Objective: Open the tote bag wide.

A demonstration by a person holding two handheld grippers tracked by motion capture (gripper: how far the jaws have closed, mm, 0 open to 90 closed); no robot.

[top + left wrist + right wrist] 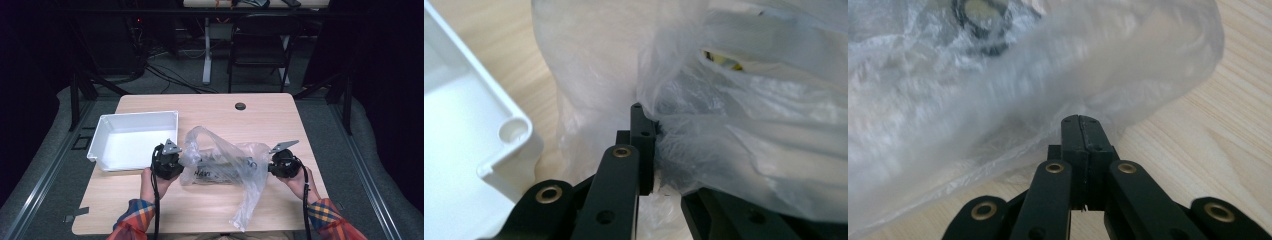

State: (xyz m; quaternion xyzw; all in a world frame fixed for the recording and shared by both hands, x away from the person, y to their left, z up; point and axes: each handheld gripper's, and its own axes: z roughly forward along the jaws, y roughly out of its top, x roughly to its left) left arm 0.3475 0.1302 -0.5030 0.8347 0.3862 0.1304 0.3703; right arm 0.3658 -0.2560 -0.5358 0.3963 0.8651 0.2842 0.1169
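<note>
Both grippers, left (176,161) and right (270,165), clamped on plastic bag (225,165) ends; next probably lift toward white bin (102,131)

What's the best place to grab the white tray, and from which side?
Probably its near right corner wall: the white tray has thin upright walls with an out-turned rim that two jaws can straddle from above. That corner sits right beside the left gripper, whose jaws are shut on the plastic bag.
</note>
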